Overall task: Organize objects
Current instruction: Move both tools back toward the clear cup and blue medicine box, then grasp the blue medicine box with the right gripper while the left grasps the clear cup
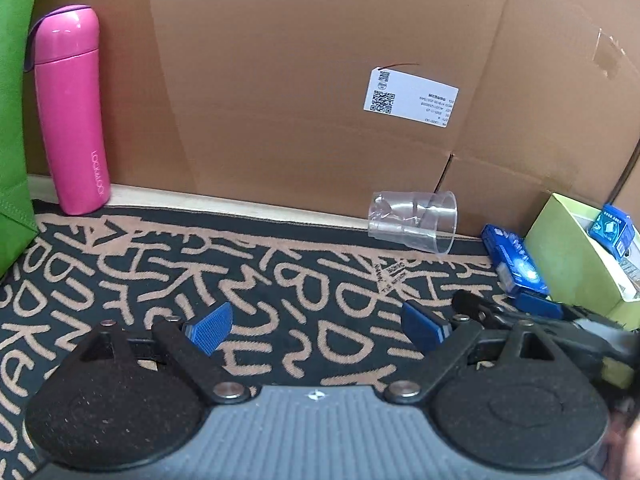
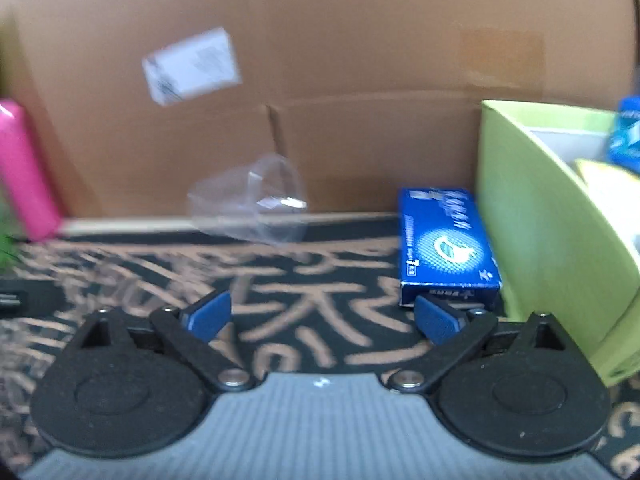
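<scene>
A clear plastic cup (image 1: 414, 220) lies on its side at the foot of the cardboard wall; the right wrist view shows the cup (image 2: 250, 204) blurred. A blue box (image 1: 514, 260) lies flat beside a light green box (image 1: 568, 256). In the right wrist view the blue box (image 2: 446, 244) is just beyond the right fingertip. A pink bottle (image 1: 72, 112) stands upright at the far left. My left gripper (image 1: 320, 326) is open over the patterned mat, nothing between its pads. My right gripper (image 2: 320, 318) is open and empty too; it also shows at the left view's right edge (image 1: 520, 312).
A tall cardboard wall (image 1: 320, 80) with a white label (image 1: 410, 98) closes off the back. Green fabric (image 1: 12, 120) hangs at the far left. The light green box (image 2: 560, 220) holds another blue pack (image 1: 612, 232). A black mat (image 1: 240, 272) with tan letters covers the surface.
</scene>
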`<action>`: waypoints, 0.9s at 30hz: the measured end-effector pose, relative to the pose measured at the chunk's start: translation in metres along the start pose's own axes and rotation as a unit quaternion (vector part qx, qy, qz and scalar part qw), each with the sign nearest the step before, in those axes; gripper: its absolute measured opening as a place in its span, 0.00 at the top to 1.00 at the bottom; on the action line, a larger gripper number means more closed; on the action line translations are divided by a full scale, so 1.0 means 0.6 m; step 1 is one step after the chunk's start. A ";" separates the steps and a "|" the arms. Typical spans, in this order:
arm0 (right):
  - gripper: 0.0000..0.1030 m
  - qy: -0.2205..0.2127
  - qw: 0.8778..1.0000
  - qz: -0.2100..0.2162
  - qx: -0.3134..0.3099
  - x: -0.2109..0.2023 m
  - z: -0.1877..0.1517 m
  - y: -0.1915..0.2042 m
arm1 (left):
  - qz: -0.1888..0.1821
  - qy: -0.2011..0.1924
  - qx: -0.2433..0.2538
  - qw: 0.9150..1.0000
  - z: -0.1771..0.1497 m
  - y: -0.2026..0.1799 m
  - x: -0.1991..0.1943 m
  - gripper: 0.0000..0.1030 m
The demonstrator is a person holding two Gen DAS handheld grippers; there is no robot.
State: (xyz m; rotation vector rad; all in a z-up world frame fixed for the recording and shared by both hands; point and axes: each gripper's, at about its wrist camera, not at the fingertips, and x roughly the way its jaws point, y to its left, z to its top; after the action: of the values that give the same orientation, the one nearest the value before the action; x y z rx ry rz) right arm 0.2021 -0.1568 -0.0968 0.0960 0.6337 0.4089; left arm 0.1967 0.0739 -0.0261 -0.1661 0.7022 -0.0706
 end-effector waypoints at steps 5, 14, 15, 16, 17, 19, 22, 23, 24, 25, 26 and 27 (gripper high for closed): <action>0.09 -0.069 0.988 0.030 -0.138 -0.046 -0.016 0.057 | -0.007 0.002 0.004 1.000 0.002 -0.008 0.008 0.09; 0.00 0.007 0.993 -0.111 -0.030 0.027 0.011 0.031 | -0.003 0.011 0.000 1.000 0.005 -0.006 0.024 0.09; 0.00 0.009 0.992 -0.122 -0.042 0.037 0.013 0.037 | -0.004 0.013 -0.001 1.000 0.007 -0.005 0.026 0.09; 0.00 0.016 0.989 -0.143 -0.046 0.050 0.018 0.040 | -0.004 0.013 -0.002 1.000 0.008 -0.005 0.027 0.09; 0.00 0.021 0.986 -0.160 -0.035 0.059 0.020 0.042 | -0.004 0.014 -0.002 1.000 0.008 -0.005 0.029 0.09; 0.00 0.032 0.983 -0.180 0.026 0.080 0.032 0.029 | -0.004 0.016 -0.001 1.000 0.007 -0.006 0.032 0.09; 0.00 0.023 0.977 -0.198 0.072 0.094 0.039 0.019 | -0.005 0.023 0.001 1.000 0.004 -0.006 0.037 0.09; 0.00 0.022 0.977 -0.202 0.066 0.097 0.040 0.019 | -0.005 0.024 0.001 1.000 0.003 -0.006 0.039 0.09; 0.00 0.021 0.978 -0.200 0.058 0.099 0.038 0.019 | -0.005 0.025 0.002 1.000 0.003 -0.005 0.041 0.09; 0.01 0.017 0.980 -0.193 0.050 0.097 0.033 0.016 | -0.005 0.026 0.001 1.000 0.002 -0.004 0.043 0.09; 0.10 0.017 0.981 -0.189 0.045 0.094 0.031 0.015 | -0.005 0.027 0.000 1.000 0.001 -0.004 0.045 0.09; 0.22 0.016 0.982 -0.186 0.038 0.090 0.030 0.014 | -0.005 0.029 -0.001 1.000 0.001 -0.003 0.047 0.09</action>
State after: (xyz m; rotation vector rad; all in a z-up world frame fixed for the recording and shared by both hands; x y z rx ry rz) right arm 0.2493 -0.1271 -0.1104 0.0421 0.6828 0.0249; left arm 0.2184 0.0685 -0.0433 -0.1702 0.7590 -0.0844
